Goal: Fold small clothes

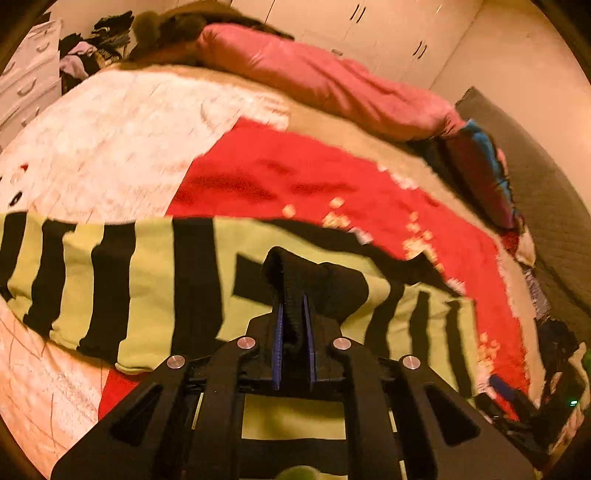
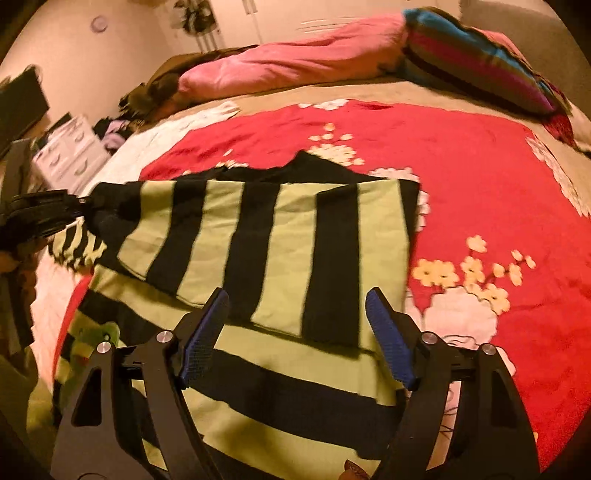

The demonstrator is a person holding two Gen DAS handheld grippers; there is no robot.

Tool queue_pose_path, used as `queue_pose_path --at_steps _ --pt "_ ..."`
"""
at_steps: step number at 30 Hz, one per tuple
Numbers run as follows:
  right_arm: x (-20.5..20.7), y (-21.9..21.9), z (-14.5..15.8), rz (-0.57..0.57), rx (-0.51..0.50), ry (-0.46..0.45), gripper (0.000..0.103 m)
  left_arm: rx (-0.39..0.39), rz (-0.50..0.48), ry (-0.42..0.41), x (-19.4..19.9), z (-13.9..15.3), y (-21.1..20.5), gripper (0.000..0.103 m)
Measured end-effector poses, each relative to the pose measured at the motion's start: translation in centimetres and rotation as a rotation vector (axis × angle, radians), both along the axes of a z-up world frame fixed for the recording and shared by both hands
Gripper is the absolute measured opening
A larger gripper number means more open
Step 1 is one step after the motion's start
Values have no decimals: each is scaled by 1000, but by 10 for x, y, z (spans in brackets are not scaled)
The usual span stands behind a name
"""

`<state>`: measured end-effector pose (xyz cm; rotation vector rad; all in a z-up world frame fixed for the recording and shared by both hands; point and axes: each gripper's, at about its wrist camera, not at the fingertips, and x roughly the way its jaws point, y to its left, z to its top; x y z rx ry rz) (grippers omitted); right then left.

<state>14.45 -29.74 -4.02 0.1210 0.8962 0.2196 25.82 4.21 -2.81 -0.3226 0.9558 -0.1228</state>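
A small green-and-black striped sweater (image 2: 266,251) lies on the red flowered blanket (image 2: 461,177) on the bed. One sleeve is laid across the body. My left gripper (image 1: 293,314) is shut on the sleeve's black ribbed cuff (image 1: 295,273) and holds it just above the sweater (image 1: 147,280); it also shows at the left edge of the right wrist view (image 2: 79,208). My right gripper (image 2: 297,332) is open and empty, hovering over the sweater's lower body, with its blue pads (image 2: 391,339) on either side of a black stripe.
A pink quilt (image 2: 288,62) and a striped cushion (image 2: 476,62) lie along the far side of the bed. A white drawer unit (image 2: 70,155) with piled clothes stands at the left. Wardrobe doors (image 1: 369,29) line the wall. Dark clutter (image 1: 554,369) sits at the bed's right edge.
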Motion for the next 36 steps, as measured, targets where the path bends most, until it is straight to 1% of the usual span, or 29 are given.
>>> queue_pose_path --at_steps 1,4,6,8,10,11,13,14,15,16,17,19,22,23,24,25,26,27,28,29,31,32,33,34,35,36 --pt "1 3 -1 4 -12 3 70 6 4 23 3 -10 2 10" --pt "4 9 -1 9 -41 0 70 29 4 45 8 -31 4 10" --pt "7 11 -1 7 -59 -7 70 34 0 56 9 -38 4 11" --pt "15 11 -3 4 -78 -11 71 36 2 61 10 -41 8 15" --pt "23 13 -7 3 -101 -10 71 63 20 64 9 -40 12 17" --pt "27 13 -11 4 -111 -7 71 72 22 61 7 -38 14 19" --pt "36 10 -25 -16 -140 37 71 110 34 39 2 -28 18 21" --pt "38 9 -30 -29 -147 56 71 160 47 14 -3 -19 19 21" --pt "39 5 -37 -43 -141 81 71 178 51 -14 -9 -11 18 21" --pt "40 0 -44 -53 -123 103 71 172 47 -28 -12 -5 18 21" --pt "39 -3 -47 -57 -114 111 71 158 28 -44 -17 2 12 21" --pt "36 -3 -47 -54 -113 104 71 165 -19 -63 -22 7 -4 21" --pt "29 -3 -31 -43 -54 43 74 146 -118 -38 -19 -4 -38 24" --pt "28 -2 -28 -35 -50 32 75 155 -130 -25 -18 -9 -45 29" --pt "28 0 -27 -23 -54 27 75 187 -143 -3 -14 -18 -54 32" --pt "28 1 -29 -14 -61 34 75 233 -145 17 -10 -26 -61 37" --pt "29 0 -34 -18 -74 53 75 264 -141 33 -7 -33 -64 42" --pt "31 0 -39 -28 -84 74 75 286 -136 53 -4 -40 -66 43" --pt "32 -2 -45 -37 -87 99 75 289 -132 76 -1 -48 -65 44" --pt "33 -5 -51 -40 -84 120 75 284 -130 82 0 -52 -62 46" --pt "32 -3 -53 -29 -99 117 75 272 -130 87 0 -59 -57 46" --pt "33 -1 -54 -24 -113 116 77 264 -131 88 0 -60 -55 46" --pt "33 0 -54 -20 -115 115 82 252 -131 90 0 -61 -54 46" --pt "32 0 -54 -16 -100 112 83 239 -129 89 -1 -61 -52 46" --pt "31 -1 -53 -14 -81 108 85 215 -123 79 -4 -57 -49 48" --pt "30 -3 -50 -18 -51 101 86 201 -121 72 -6 -54 -49 54"
